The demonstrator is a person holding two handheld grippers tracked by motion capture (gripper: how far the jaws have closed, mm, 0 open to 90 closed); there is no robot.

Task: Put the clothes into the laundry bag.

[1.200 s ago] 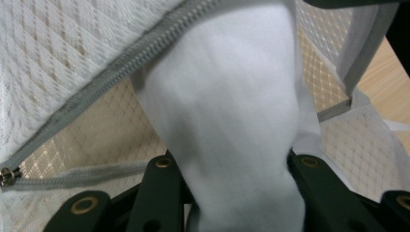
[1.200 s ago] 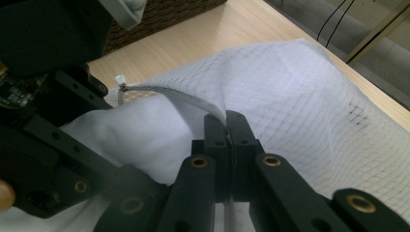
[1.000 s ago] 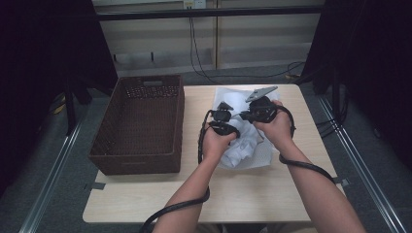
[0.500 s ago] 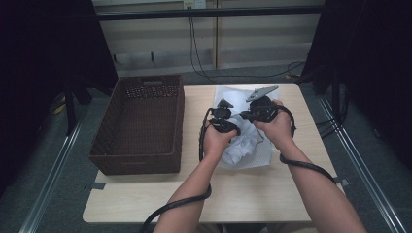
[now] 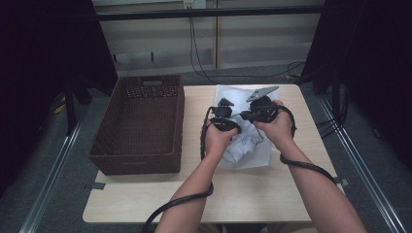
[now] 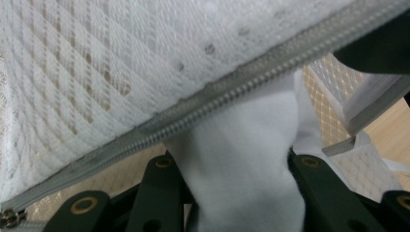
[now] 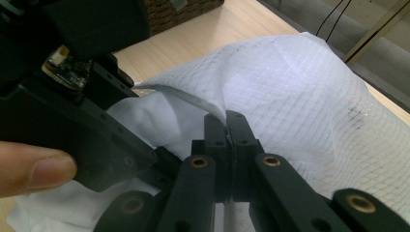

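The white mesh laundry bag [image 5: 252,141] lies crumpled right of centre in the high view, on the light wooden table [image 5: 243,194], with a soft white garment [image 6: 241,193] bunched at its zippered mouth. Both look light and limp: the mesh will sag and fold wherever it is not held, and the cloth will likely drag against the netting rather than slide freely. The grey zipper [image 6: 232,89], running diagonally across the left gripper view, is the firmest line on the bag, so the stitched edge beside it seems the best place to grip, since bare mesh could stretch or snag. The right gripper [image 7: 226,126], low in the middle of its own view, has its jaws pressed together on that bag edge, pinching the opening up. The left gripper [image 5: 222,121], at the centre of the high view, has its jaws set partly apart around a thick wad of the garment, pointing it towards the opening. The two hands sit close together over the bag. A dark wicker basket [image 5: 138,121] stands at the left of the table, well apart from the bag.
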